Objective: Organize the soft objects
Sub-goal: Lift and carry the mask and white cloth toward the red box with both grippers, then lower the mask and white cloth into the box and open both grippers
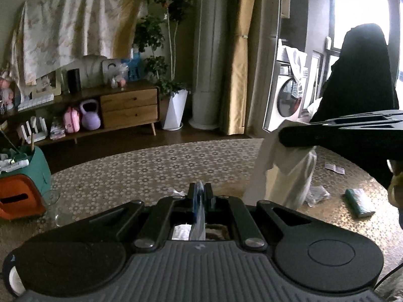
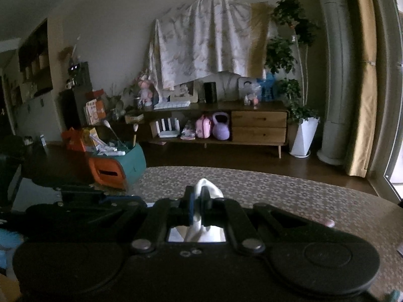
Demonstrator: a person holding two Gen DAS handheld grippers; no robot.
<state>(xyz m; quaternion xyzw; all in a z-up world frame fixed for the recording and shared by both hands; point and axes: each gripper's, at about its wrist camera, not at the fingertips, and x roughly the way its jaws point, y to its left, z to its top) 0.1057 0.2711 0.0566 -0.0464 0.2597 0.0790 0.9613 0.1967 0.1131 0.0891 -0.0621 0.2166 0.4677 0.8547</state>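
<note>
A white cloth [image 1: 284,173] hangs over the round patterned table [image 1: 151,166], with my right gripper [image 1: 283,137] shut on its top edge; that gripper reaches in from the right. My left gripper [image 1: 200,193] sits low in the left wrist view, jaws shut on a thin white fold of fabric [image 1: 200,214] that seems to belong to the same cloth. In the right wrist view, my right gripper [image 2: 199,197] pinches the white cloth [image 2: 210,188], which bulges up past the fingers. The cloth's lower part is hidden behind the left gripper's body.
An orange and teal box [image 1: 22,191] full of items stands at the table's left edge, with a clear glass [image 1: 54,205] beside it. A green packet [image 1: 359,202] and crumpled wrappers [image 1: 317,195] lie at the right. A wooden sideboard [image 2: 252,125] stands beyond the table.
</note>
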